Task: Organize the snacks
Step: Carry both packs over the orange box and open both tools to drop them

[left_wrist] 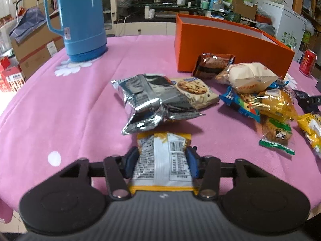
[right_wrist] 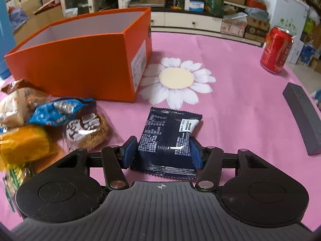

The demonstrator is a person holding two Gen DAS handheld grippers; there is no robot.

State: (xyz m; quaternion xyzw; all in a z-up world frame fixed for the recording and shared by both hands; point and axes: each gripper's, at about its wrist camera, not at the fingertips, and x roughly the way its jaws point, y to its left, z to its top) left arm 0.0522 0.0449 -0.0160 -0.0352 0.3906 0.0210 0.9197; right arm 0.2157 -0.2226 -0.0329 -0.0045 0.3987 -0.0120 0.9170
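My left gripper (left_wrist: 161, 161) is shut on a yellow-and-white snack packet (left_wrist: 163, 160), held just above the pink tablecloth (left_wrist: 70, 110). Ahead of it lie a silver foil packet (left_wrist: 148, 100) and a cookie packet (left_wrist: 197, 92). My right gripper (right_wrist: 161, 152) is shut on a dark navy snack packet (right_wrist: 168, 140). An open orange box (right_wrist: 80, 60) stands left of it; it also shows in the left wrist view (left_wrist: 230, 46). A heap of snack packets (right_wrist: 40, 124) lies in front of the box, at the right gripper's left.
A tall blue thermos (left_wrist: 80, 20) stands at the table's far left. A red can (right_wrist: 276, 49) stands at the far right, with a grey bar-shaped object (right_wrist: 303, 118) near the right edge. The table edge curves close behind both grippers. Cluttered shelves and boxes lie beyond.
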